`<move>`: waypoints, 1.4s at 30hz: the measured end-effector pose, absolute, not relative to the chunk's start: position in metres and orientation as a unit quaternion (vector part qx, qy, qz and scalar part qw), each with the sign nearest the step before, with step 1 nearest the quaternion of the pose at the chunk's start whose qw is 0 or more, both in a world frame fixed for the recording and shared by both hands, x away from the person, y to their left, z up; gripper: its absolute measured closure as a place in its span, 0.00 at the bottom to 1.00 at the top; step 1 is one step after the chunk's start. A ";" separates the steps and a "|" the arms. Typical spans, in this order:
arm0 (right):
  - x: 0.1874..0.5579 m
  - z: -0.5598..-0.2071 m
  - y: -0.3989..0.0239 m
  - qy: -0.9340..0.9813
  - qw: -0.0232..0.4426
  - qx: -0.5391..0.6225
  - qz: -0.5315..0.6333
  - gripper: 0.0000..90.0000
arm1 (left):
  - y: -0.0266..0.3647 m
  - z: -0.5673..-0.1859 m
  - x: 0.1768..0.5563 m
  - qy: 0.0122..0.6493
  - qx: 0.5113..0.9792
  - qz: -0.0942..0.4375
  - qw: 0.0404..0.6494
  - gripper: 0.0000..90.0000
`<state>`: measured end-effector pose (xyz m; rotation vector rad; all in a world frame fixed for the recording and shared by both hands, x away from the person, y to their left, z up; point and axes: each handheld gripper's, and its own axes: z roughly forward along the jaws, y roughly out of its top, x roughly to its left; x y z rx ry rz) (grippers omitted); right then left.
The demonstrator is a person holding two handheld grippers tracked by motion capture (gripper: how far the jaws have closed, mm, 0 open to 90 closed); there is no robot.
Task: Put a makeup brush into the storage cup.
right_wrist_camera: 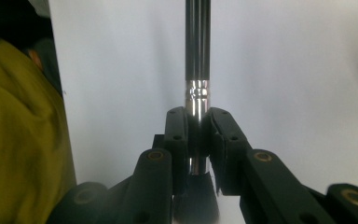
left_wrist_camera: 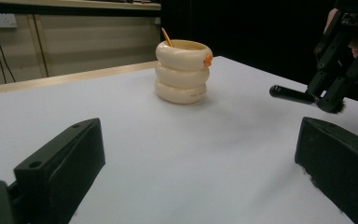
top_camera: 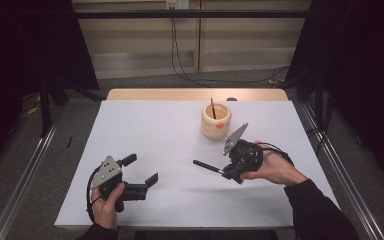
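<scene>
Jaws of the right gripper (top_camera: 226, 172) are clamped on the metal band of a brush (right_wrist_camera: 197, 56), whose dark handle runs straight out from between them, level just above the white counter (top_camera: 145, 135), with the bristle end hidden behind the jaws. Near it, farther back, stands a cream cup (top_camera: 216, 120) with a stick in it. Well apart, the left gripper (top_camera: 141, 170) rests with its jaws wide apart, nothing between them; a blurred yellow shape at the right gripper view's edge is hard to make out.

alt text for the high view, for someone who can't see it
The right gripper is shut on a black brush held level above a white table. The left gripper rests open at the near left, and a cream holder stands farther back.
</scene>
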<state>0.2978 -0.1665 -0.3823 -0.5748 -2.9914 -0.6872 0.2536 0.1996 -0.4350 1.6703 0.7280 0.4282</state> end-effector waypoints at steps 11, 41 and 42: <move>0.296 -0.392 -0.162 -0.964 0.016 -0.173 -0.201 0.87 | 0.200 -0.434 0.252 0.304 0.721 0.183 0.595 0.02; 0.294 -0.392 -0.163 -0.962 0.020 -0.165 -0.217 0.87 | 0.190 -0.403 0.253 0.262 0.708 0.179 0.631 0.01; 0.294 -0.393 -0.163 -0.962 0.020 -0.162 -0.219 0.87 | 0.189 -0.401 0.254 0.264 0.707 0.179 0.631 0.01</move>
